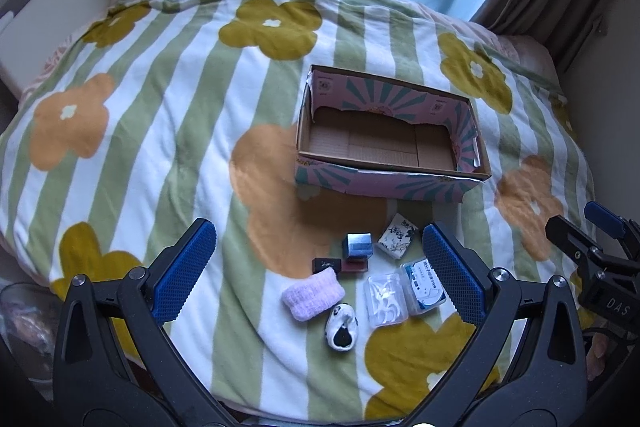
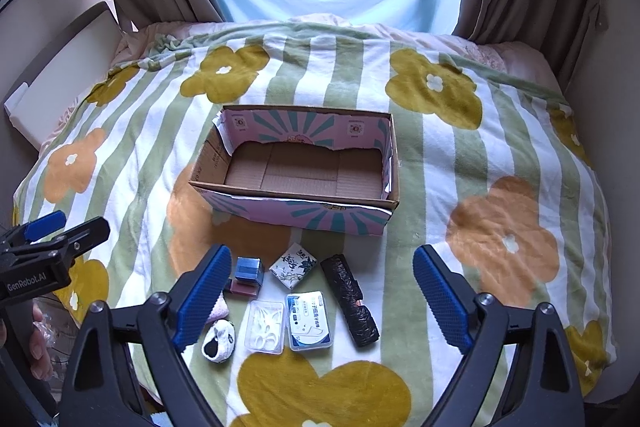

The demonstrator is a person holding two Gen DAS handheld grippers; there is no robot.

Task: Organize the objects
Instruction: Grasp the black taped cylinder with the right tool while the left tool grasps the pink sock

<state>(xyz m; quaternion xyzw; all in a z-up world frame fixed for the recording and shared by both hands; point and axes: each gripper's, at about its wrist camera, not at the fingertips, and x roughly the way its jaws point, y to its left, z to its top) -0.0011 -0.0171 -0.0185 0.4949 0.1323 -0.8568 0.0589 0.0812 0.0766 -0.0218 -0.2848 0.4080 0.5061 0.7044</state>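
both tools wide apart above small items.

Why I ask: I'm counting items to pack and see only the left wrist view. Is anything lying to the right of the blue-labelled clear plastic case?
Observer: Yes. A black crinkled plastic roll lies on the flowered blanket just right of that case. In your view, the left gripper's own finger hides it.
Operator: Does it touch the pink-and-teal cardboard box?
Observer: No. It lies apart from the box, with one end pointing towards it.
Operator: Is the right gripper holding anything?
Observer: No. Its jaws are open, and nothing is between the pads.
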